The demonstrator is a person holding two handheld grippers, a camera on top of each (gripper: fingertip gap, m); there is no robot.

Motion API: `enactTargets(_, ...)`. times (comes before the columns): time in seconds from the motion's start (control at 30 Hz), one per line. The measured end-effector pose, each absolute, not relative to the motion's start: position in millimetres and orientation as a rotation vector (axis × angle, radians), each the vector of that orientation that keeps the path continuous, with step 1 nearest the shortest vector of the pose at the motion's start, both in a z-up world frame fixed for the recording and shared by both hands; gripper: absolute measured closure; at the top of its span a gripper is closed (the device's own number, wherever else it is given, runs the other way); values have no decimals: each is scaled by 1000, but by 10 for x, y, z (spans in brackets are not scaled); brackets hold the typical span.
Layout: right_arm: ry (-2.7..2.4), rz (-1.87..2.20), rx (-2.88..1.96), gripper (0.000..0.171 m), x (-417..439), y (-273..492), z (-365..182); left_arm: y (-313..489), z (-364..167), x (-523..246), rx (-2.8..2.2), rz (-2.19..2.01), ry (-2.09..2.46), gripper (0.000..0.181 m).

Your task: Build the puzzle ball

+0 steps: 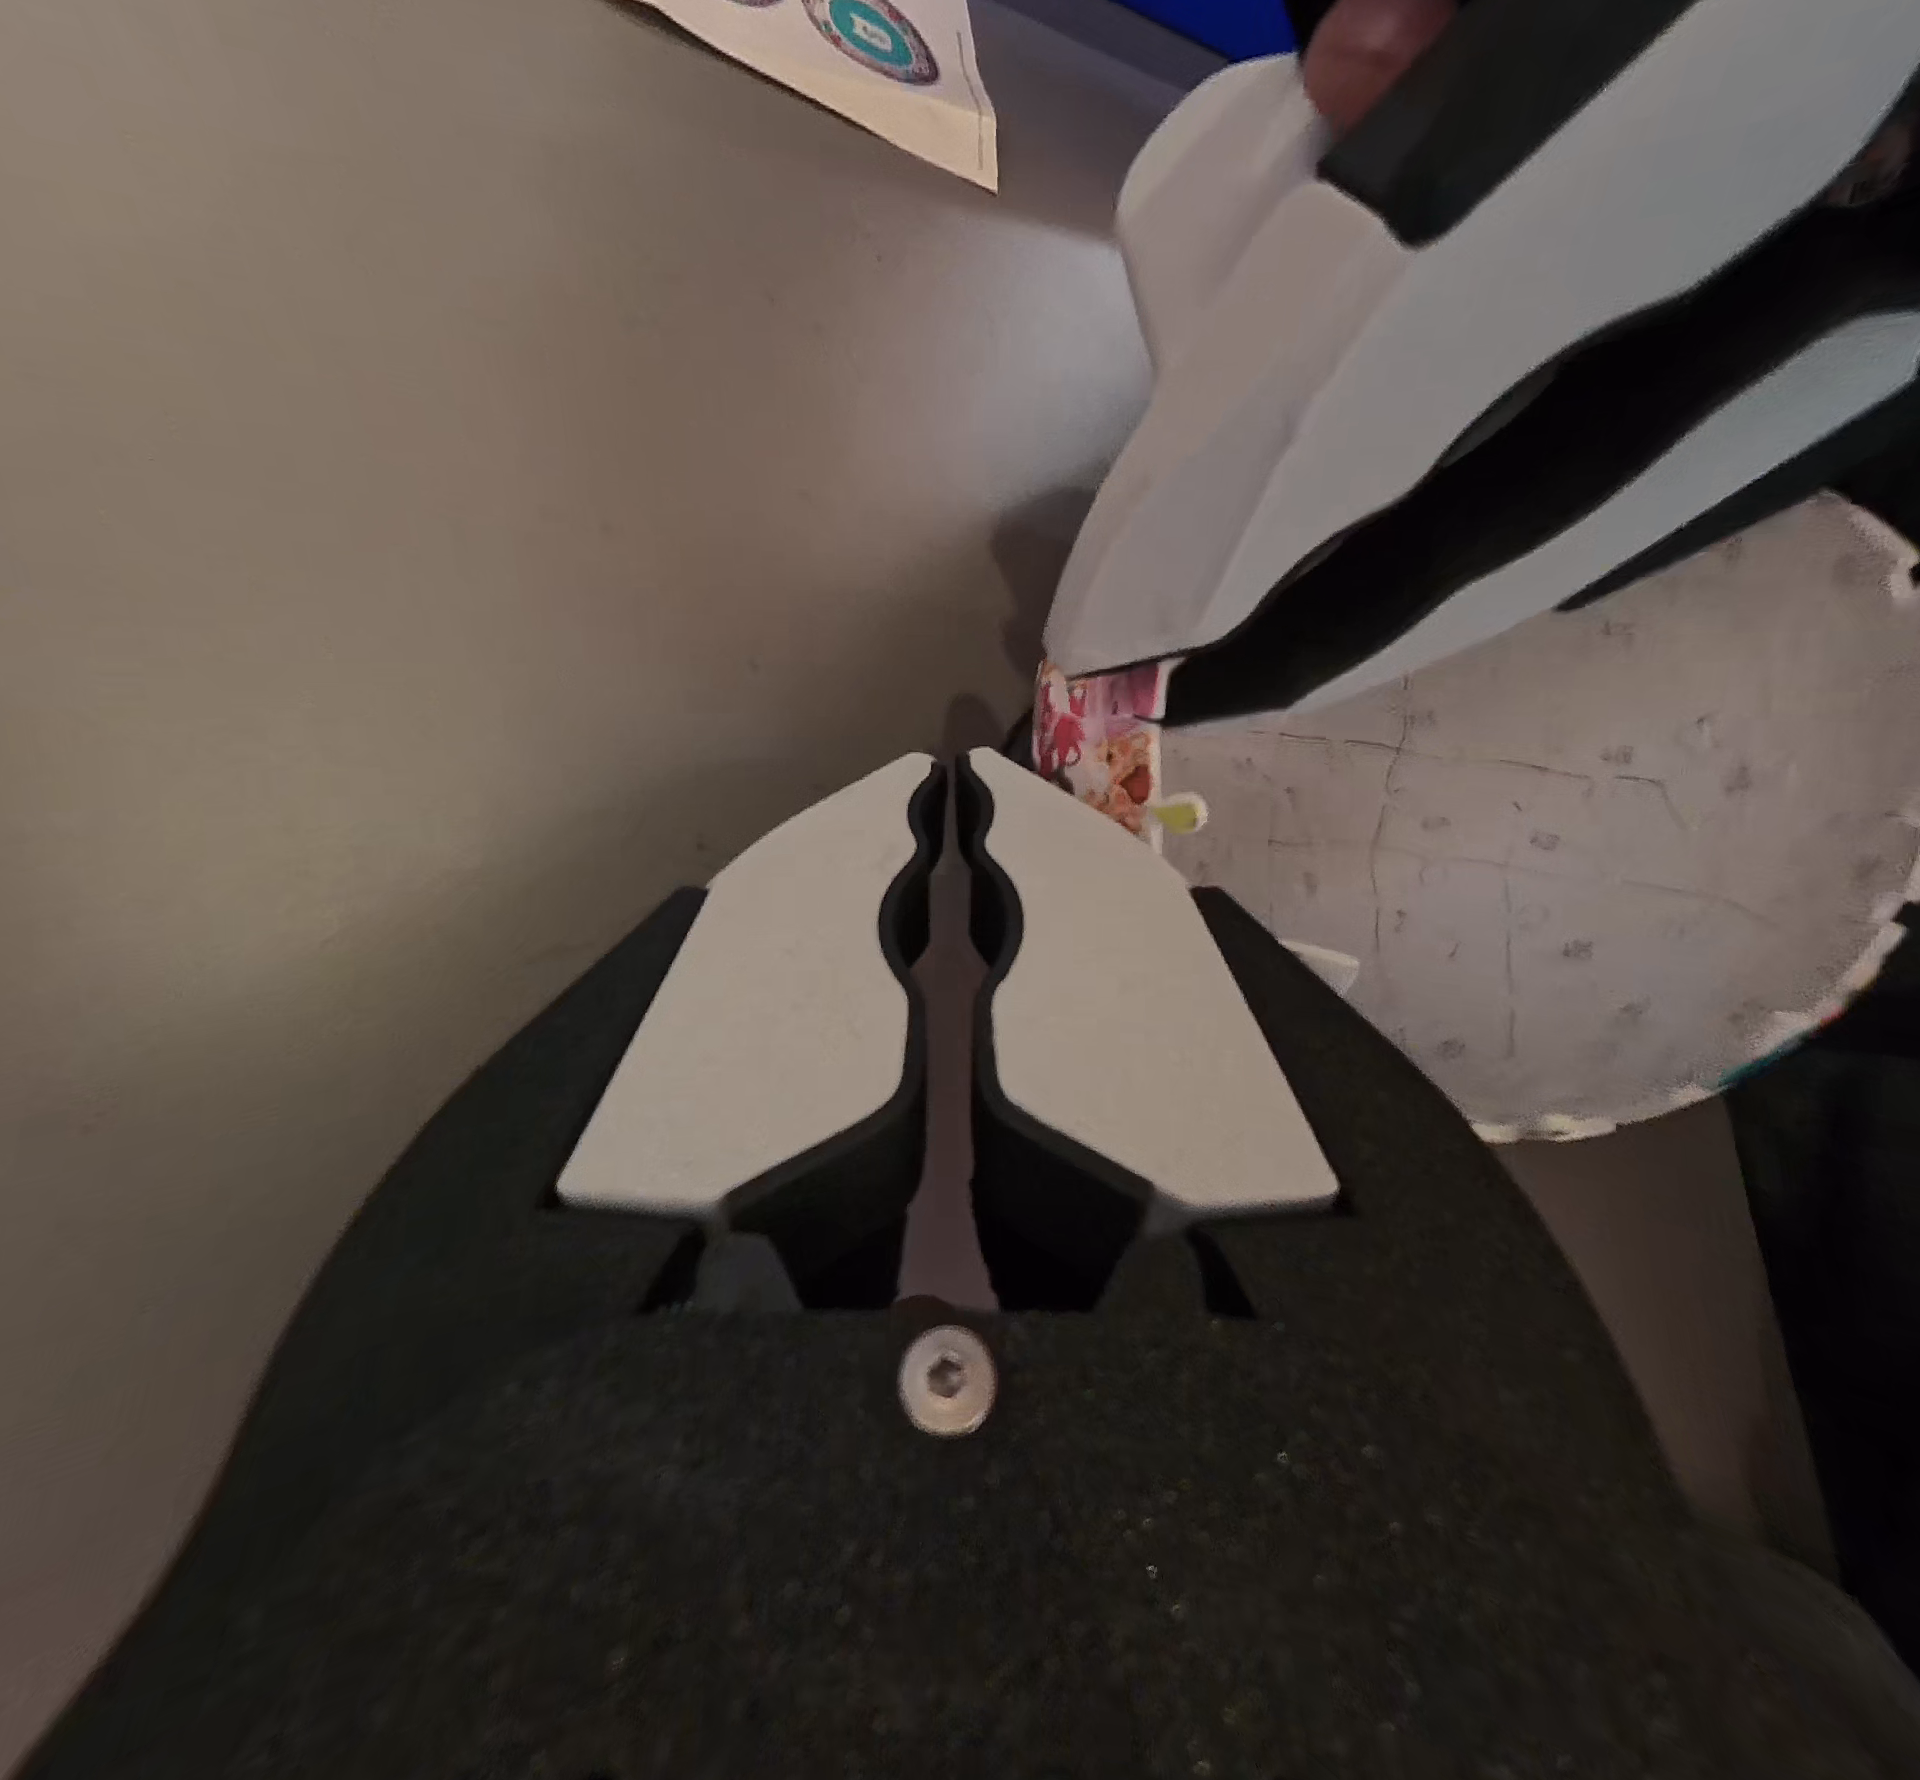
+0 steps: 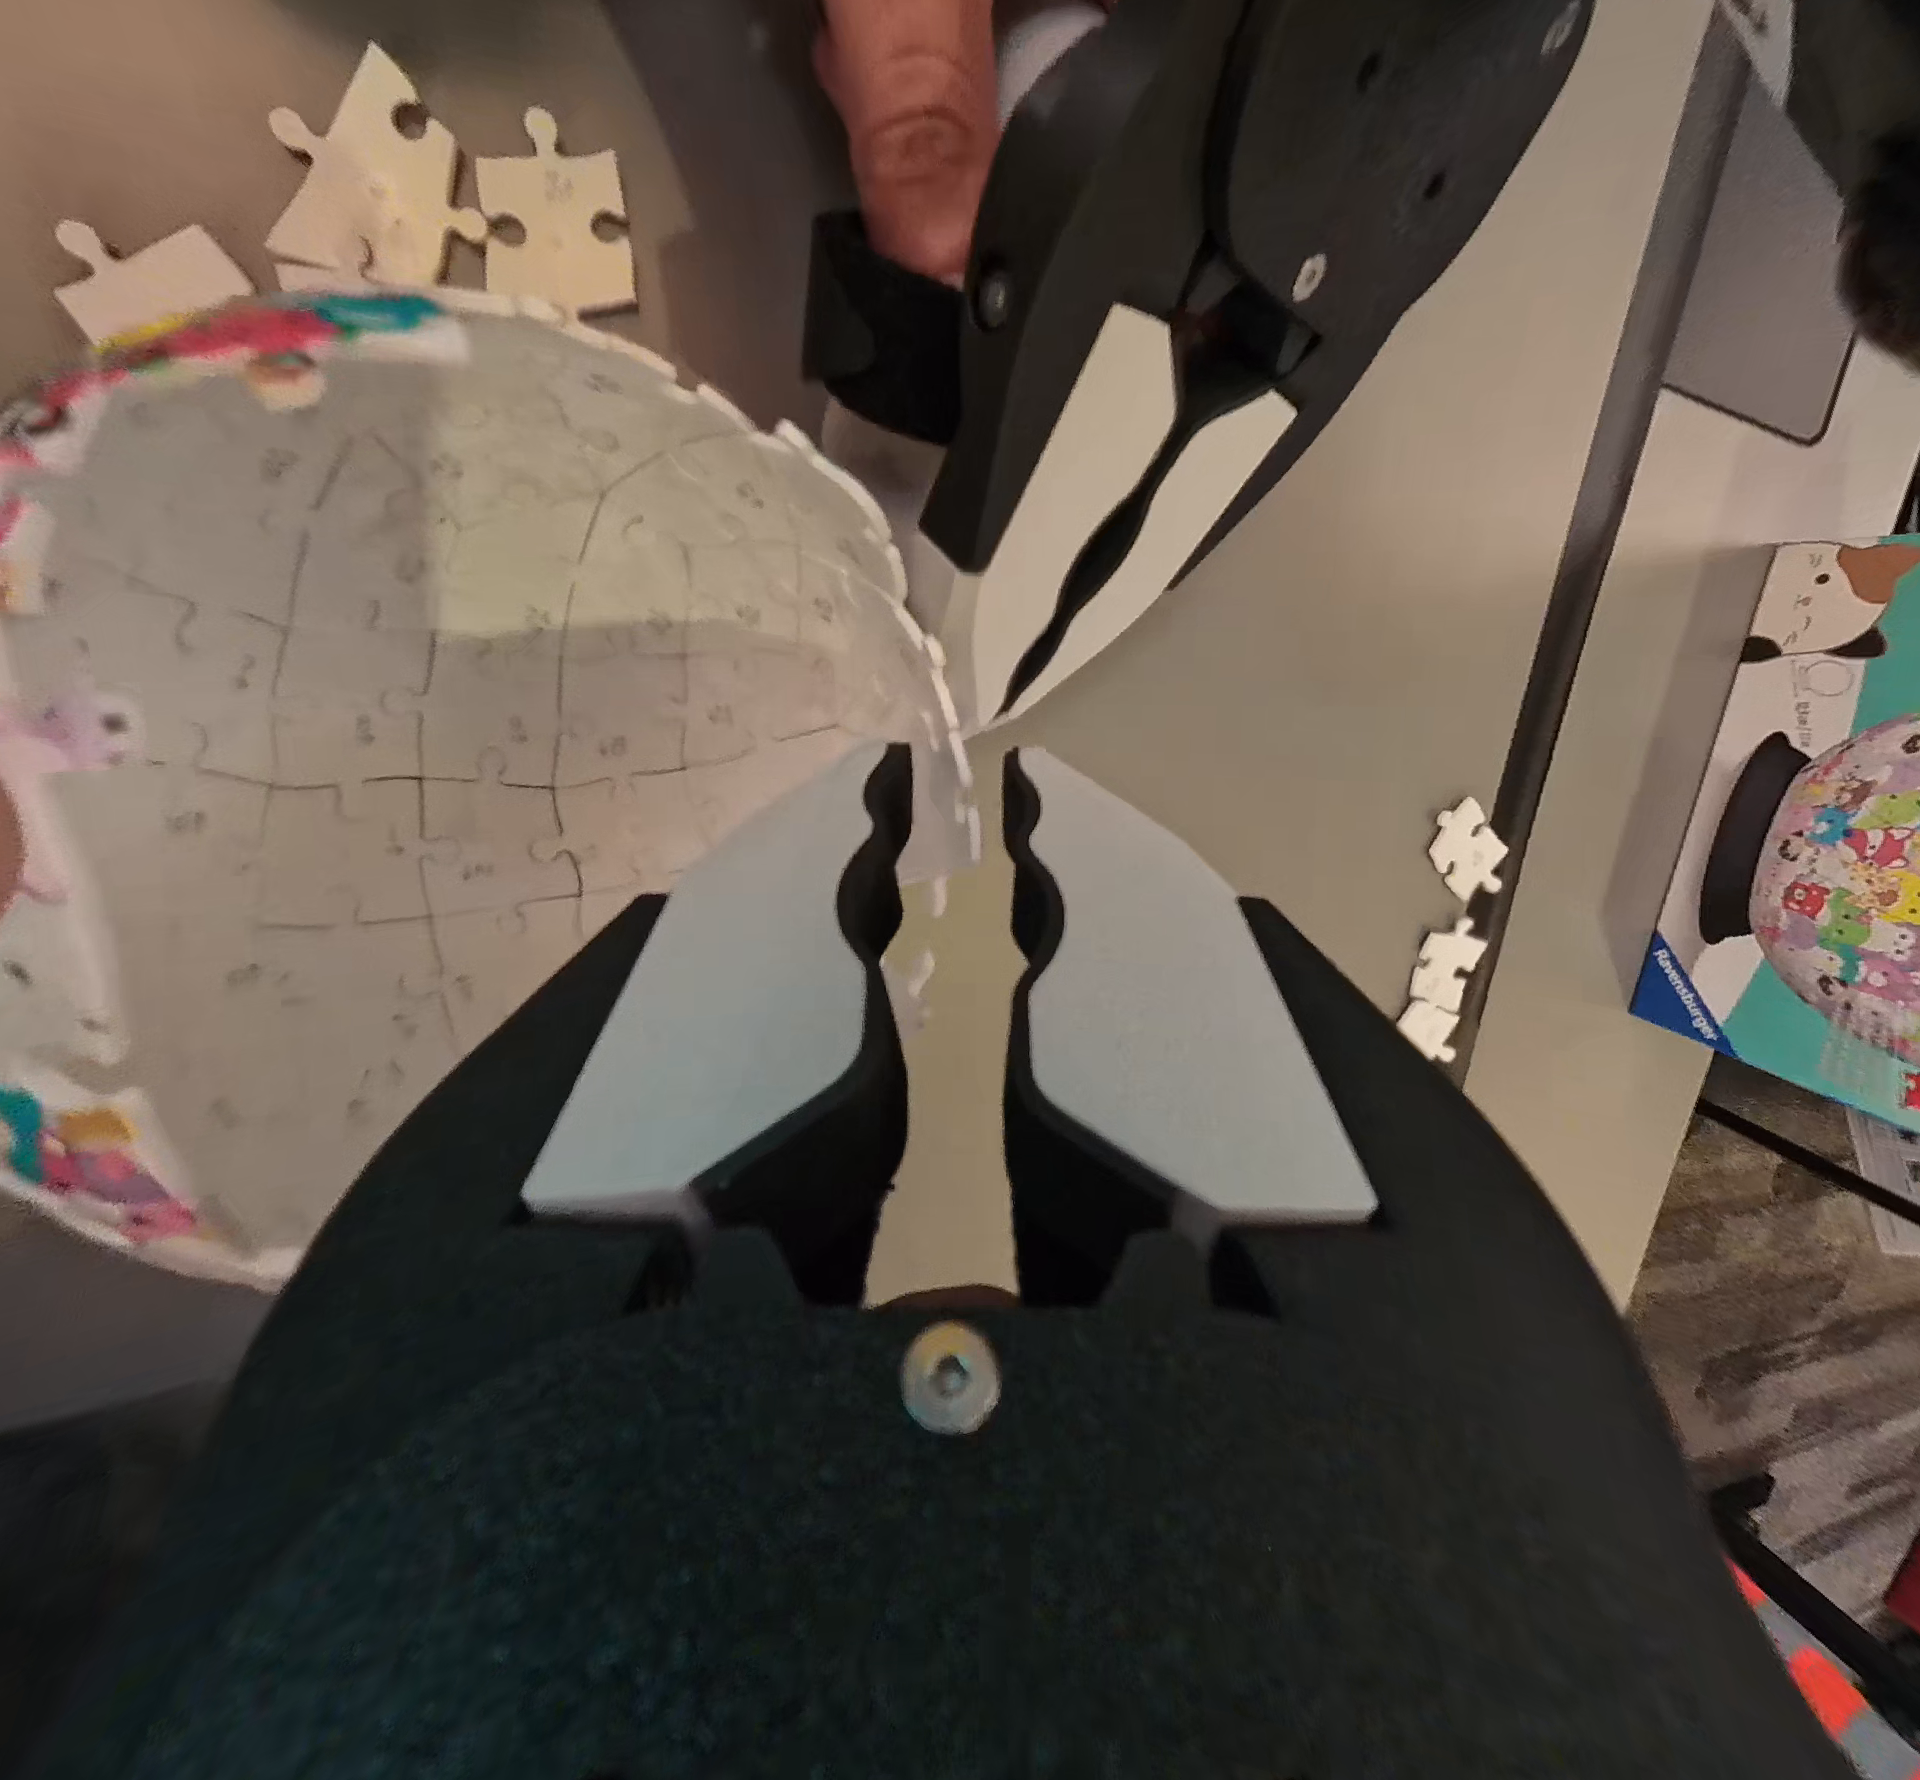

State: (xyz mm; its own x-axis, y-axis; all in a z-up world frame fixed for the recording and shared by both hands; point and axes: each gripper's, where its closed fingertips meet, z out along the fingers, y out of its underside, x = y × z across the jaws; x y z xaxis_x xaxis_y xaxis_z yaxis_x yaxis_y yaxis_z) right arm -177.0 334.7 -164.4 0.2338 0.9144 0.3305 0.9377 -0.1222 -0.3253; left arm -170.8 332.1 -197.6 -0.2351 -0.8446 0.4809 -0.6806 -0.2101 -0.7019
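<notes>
Grey table [image 2: 1299,691] underneath, loose pieces [image 2: 447,203] waiting at the far left; the half-built puzzle ball [image 2: 416,691] shows its hollow inside, roughly half remaining. Right gripper [image 2: 961,795] straddles the rim, jaws parted; left gripper [image 1: 954,774] is clenched, empty.

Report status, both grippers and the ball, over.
Left gripper shut, empty. Right gripper straddles half-built puzzle ball rim, clamp unclear. Loose pieces lie beyond, not blocking.

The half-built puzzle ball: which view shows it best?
The right wrist view: the half-built puzzle ball fills its left side, blank inner face and jagged rim plain. The left wrist view shows only a part of it, behind the right gripper.
</notes>
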Motion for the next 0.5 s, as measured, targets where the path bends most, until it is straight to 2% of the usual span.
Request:
enactTargets(0.23,-1749,-195,-2075,149,-1796,3415,-1686,3321,-1965,-1700,-1825,-1436,1851,181)
enactTargets(0.5,-1761,-255,-2064,150,-1771,3408,-1676,3319,-1975,-1697,-1827,-1435,1857,180)
